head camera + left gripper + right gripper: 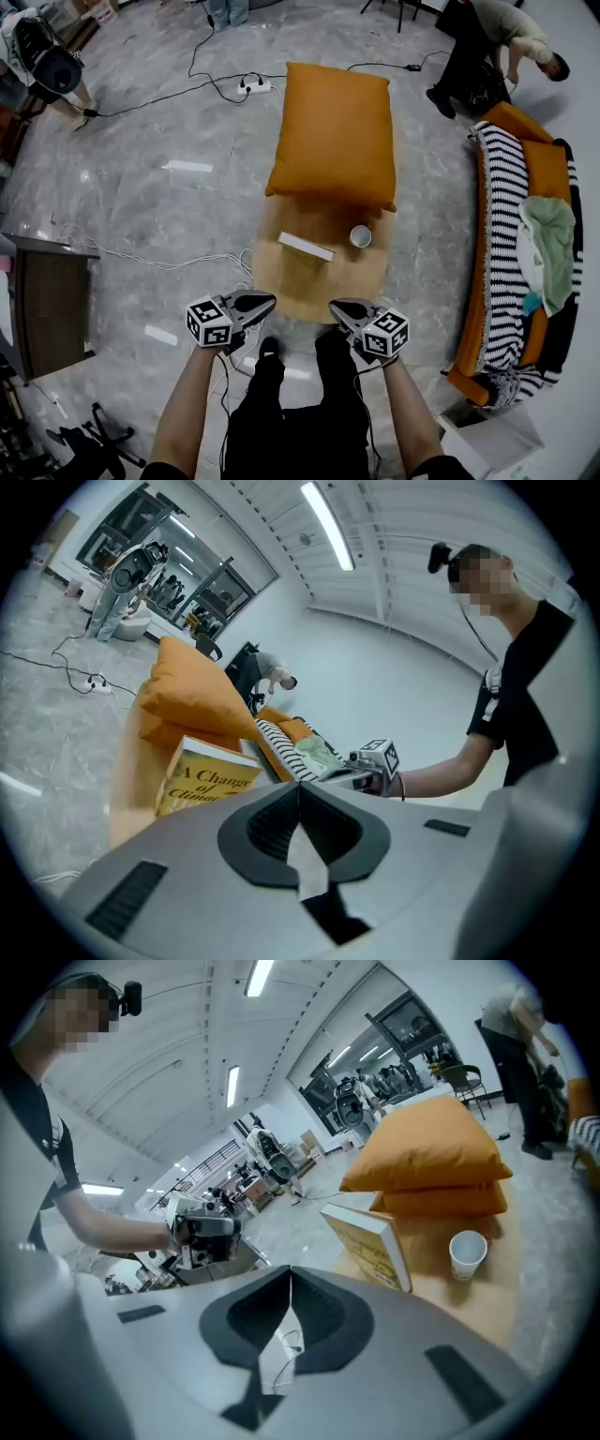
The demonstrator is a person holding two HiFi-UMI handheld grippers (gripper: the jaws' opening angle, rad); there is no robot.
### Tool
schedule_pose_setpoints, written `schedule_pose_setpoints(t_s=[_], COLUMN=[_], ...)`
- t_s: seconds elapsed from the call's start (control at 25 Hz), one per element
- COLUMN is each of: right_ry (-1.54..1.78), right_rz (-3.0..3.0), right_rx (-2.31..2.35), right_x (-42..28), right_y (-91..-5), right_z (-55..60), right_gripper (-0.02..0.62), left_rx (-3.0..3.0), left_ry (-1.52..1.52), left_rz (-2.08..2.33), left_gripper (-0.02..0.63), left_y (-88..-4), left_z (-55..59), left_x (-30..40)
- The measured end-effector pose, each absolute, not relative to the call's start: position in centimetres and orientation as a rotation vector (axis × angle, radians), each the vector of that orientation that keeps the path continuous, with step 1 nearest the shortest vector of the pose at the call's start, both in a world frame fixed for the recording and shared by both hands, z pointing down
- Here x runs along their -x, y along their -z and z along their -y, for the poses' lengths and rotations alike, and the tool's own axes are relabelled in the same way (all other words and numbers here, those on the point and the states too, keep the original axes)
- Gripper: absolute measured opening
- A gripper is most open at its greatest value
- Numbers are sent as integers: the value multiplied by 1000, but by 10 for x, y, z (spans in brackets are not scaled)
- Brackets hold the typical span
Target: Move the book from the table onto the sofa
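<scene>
Setting: research lab or recording studio with a staged lounge corner. Evidence:
- grey polished stone floor (169, 206)
- loose black cables (150, 101) and white power strip (255, 86), 12 o'clock
- orange sofa (502, 244), 3 o'clock
- glass-walled equipment bays (403, 1026)
- long ceiling strip light (328, 525)

Orange cushion (333, 131), yellow book (208, 780), white cup (361, 235), black-and-white striped sofa (506, 216), grey marbled floor (169, 122)

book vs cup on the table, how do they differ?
The book is yellow-covered and rectangular; the cup is white and round. The book stands on edge; the cup sits upright, mouth up. In the head view the book is left of the cup. Both rest on the table by the orange cushion, untouched.
</scene>
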State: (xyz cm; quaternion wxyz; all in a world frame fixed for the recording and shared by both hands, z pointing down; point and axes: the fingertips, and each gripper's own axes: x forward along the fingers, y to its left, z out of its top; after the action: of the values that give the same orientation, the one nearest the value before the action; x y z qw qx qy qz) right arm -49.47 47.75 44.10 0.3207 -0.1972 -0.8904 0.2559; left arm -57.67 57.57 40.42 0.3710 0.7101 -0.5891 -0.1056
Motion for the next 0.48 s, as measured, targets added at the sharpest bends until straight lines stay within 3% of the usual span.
schedule_pose_setpoints(t_s=[0.08, 0.2, 0.48], right_ry=[-661, -684, -405], right_rz=[2377, 2435, 2554], right_rx=[457, 365, 368], right_x=[505, 519, 551], right_y=[-466, -502, -580], right_z=[-461, -438, -409], right_gripper=[31, 141, 256], left_rx=[-1828, -1828, -1965], left_ry=[250, 237, 61], left_rz=[1537, 1579, 1623], left_gripper=[12, 16, 212], left_y=[-434, -484, -589], left_z=[-578, -579, -547], left_x=[594, 618, 658])
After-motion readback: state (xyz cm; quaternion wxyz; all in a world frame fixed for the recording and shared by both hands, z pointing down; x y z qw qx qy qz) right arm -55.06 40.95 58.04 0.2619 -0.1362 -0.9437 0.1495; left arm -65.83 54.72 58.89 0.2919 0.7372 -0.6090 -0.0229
